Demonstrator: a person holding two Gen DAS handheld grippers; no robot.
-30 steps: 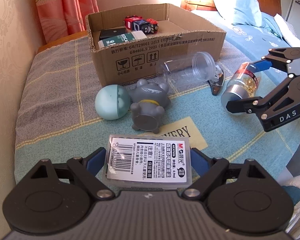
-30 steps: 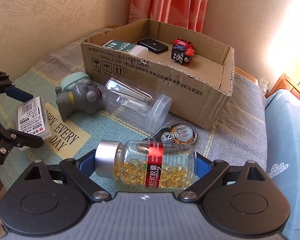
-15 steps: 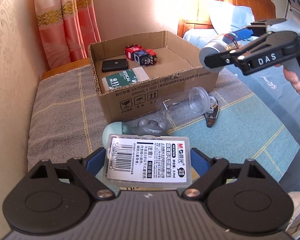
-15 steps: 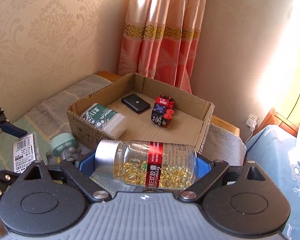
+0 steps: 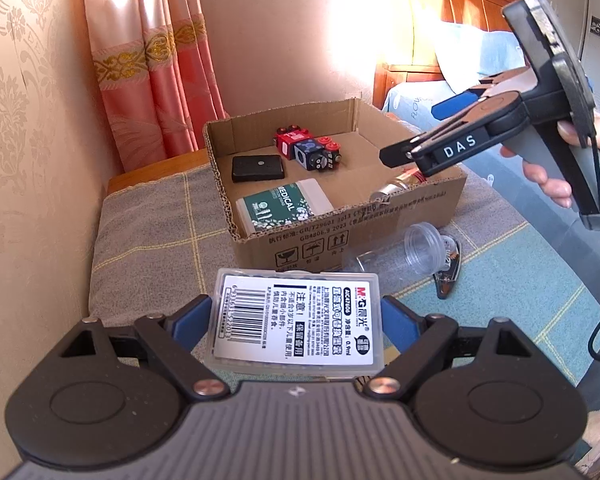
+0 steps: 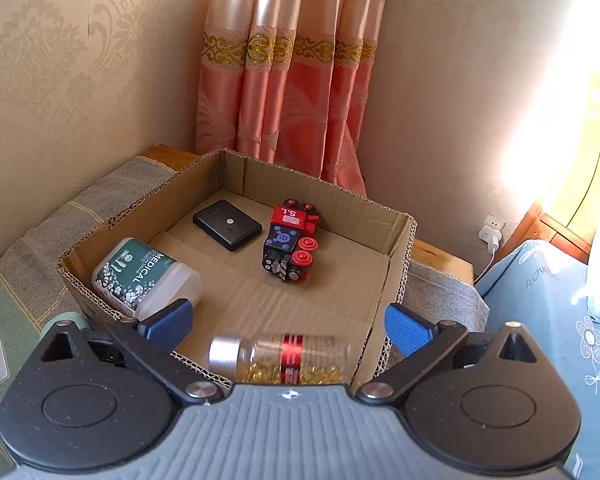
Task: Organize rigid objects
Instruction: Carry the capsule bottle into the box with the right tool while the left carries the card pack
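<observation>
Pink curtains hang behind a cloth-covered table that carries a cardboard box (image 6: 398,256), the landmark for everything else. Inside the box already lie a black case (image 6: 227,225), a toy train (image 6: 290,242) and a green medical tub (image 6: 140,276), so a good part of the sorting looks done. A capsule bottle (image 6: 284,358) is in the box's near corner, below the right gripper (image 6: 288,322), whose jaws are opening wide, their blue pads clear of the bottle on both sides. In front of the box, on the cloth, a clear jar (image 5: 404,250) and a small packet (image 5: 448,276) remain. The left gripper (image 5: 296,322) is clamped on a flat labelled case (image 5: 296,320), held short of the box and, by my judgement, due to go in next.
</observation>
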